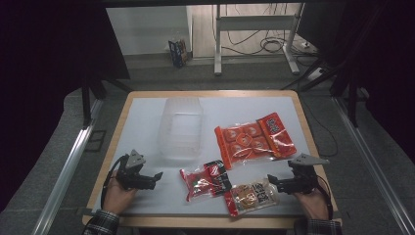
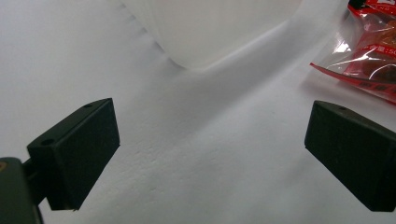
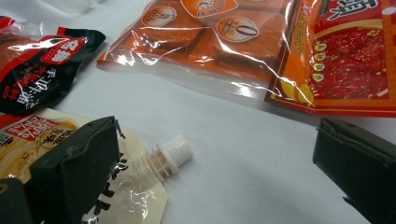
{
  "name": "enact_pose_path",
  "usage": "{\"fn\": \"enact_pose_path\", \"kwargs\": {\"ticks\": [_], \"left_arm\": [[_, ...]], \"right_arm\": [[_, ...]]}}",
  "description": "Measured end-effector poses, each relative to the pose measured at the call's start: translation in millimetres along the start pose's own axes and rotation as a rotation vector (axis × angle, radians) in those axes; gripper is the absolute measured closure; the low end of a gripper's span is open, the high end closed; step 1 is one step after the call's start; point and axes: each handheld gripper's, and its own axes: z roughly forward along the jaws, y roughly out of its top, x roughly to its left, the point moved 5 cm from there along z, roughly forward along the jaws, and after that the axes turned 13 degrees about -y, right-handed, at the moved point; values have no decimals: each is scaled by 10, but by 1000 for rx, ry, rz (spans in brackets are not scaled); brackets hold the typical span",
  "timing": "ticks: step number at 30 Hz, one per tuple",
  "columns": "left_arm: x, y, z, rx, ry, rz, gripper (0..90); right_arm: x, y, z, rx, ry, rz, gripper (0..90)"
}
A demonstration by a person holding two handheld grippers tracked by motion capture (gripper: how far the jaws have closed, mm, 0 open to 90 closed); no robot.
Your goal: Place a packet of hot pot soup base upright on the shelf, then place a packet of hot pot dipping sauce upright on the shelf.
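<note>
A clear plastic bin (image 1: 180, 128) stands on the white table top, back of centre. A large orange snack bag (image 1: 254, 139) lies to its right. A red-and-black packet (image 1: 205, 180) and a cream spouted pouch (image 1: 252, 197) lie near the front. My left gripper (image 1: 157, 176) rests open at the front left, pointing at the packet, jaws wide with bare table between them; the bin (image 2: 210, 28) and the packet's edge (image 2: 369, 56) lie ahead. My right gripper (image 1: 270, 182) stands open beside the pouch, whose white cap (image 3: 175, 151) lies between the jaws, untouched; the orange bag (image 3: 261, 46) lies beyond.
The table's wooden rim (image 1: 205, 221) runs close under both hands. Bare white surface (image 1: 142, 147) spreads left of the bin. Beyond the table stand a metal frame (image 1: 254, 29), floor cables and a small box (image 1: 178, 52).
</note>
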Motion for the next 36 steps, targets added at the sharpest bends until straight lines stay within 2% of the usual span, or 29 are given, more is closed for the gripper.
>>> {"fn": "enact_pose_path", "kwargs": {"ticks": [4,8,13,16,22,27,30,33,36], "left_arm": [[15,-13,29,23,42,23,34],[32,-14,30,3,41,6,33],[38,3,19,-16,38,12,31],[33,9,34,-10,36,24,31],[22,38,72,-19,10,52,27],[10,49,99,-32,-22,54,21],[-14,59,105,-47,-40,61,21],[-27,64,103,-54,-50,62,21],[-27,59,100,-53,-63,45,22]], "right_arm": [[-9,-5,-2,2,-7,8,7],[-9,-6,10,5,-6,4,7],[6,-12,24,16,-9,-14,6],[7,-23,17,22,-19,-12,7],[-14,-37,-4,20,-35,-11,7],[-37,-34,-24,10,-45,-1,7],[-37,-45,-7,26,-46,-5,8],[-27,-47,11,37,-51,-19,8],[-32,-40,20,36,-56,-24,8]]}}
